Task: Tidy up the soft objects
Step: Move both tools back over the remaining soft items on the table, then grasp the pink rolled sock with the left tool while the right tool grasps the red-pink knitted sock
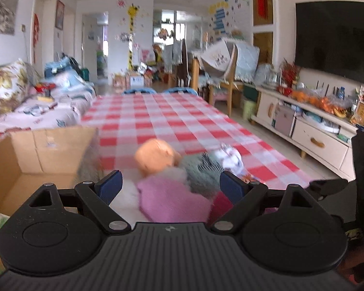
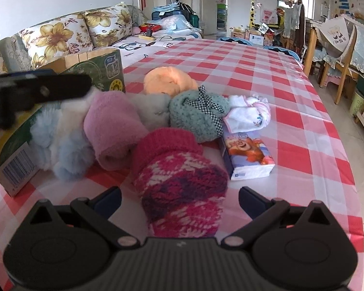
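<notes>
A pile of soft things lies on the red-checked tablecloth (image 2: 291, 101): a pink and purple knitted sock (image 2: 182, 177), a pink fleece roll (image 2: 114, 126), a fluffy blue-white item (image 2: 60, 143), a teal crocheted piece (image 2: 196, 111), an orange plush (image 2: 167, 80), a white cloth (image 2: 250, 111). My right gripper (image 2: 180, 200) is open, its fingers either side of the knitted sock. My left gripper (image 1: 169, 184) is open above the pink roll (image 1: 172, 198), next to the open cardboard box (image 1: 36, 160). The left gripper also shows in the right wrist view (image 2: 36, 89).
A tissue pack (image 2: 247, 155) lies right of the sock. The cardboard box (image 2: 94, 70) stands at the table's left edge. A sofa (image 2: 60, 38) runs along the left, chairs (image 1: 225, 72) and a TV cabinet (image 1: 310, 131) stand to the right.
</notes>
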Action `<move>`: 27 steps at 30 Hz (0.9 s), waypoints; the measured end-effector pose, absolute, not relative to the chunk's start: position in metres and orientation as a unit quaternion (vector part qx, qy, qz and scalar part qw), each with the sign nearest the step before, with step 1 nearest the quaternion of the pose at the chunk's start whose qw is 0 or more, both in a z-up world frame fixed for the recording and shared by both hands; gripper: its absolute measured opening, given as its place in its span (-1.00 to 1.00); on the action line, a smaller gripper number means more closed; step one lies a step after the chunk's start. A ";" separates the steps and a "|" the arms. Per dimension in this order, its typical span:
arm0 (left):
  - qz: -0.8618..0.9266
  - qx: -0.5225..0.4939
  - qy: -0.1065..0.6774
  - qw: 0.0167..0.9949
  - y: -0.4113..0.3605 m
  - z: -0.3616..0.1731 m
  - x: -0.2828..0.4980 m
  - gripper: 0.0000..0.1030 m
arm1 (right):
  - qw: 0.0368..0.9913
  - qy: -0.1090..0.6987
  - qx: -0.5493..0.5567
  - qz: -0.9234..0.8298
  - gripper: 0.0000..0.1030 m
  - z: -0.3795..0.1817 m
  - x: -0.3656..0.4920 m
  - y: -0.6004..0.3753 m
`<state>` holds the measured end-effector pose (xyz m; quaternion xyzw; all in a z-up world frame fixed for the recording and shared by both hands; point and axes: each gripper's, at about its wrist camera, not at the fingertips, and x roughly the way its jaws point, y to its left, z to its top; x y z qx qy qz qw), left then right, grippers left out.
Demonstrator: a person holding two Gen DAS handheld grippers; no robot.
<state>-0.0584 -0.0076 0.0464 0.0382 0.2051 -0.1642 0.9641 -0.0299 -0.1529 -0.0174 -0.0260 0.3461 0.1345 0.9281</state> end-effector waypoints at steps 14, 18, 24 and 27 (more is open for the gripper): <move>-0.160 0.034 0.265 0.950 -0.025 0.019 -0.036 1.00 | 0.929 0.336 -0.005 0.155 0.56 -0.016 -0.029 -0.171; -0.151 0.034 0.281 0.947 -0.028 0.012 -0.030 1.00 | 0.930 0.336 -0.002 0.151 0.45 -0.015 -0.031 -0.177; -0.135 0.044 0.286 0.947 -0.033 0.004 -0.028 1.00 | 0.932 0.340 0.010 0.127 0.48 -0.016 -0.030 -0.191; -0.132 0.048 0.285 0.948 -0.035 0.000 -0.025 1.00 | 0.932 0.343 0.014 0.115 0.61 -0.016 -0.028 -0.196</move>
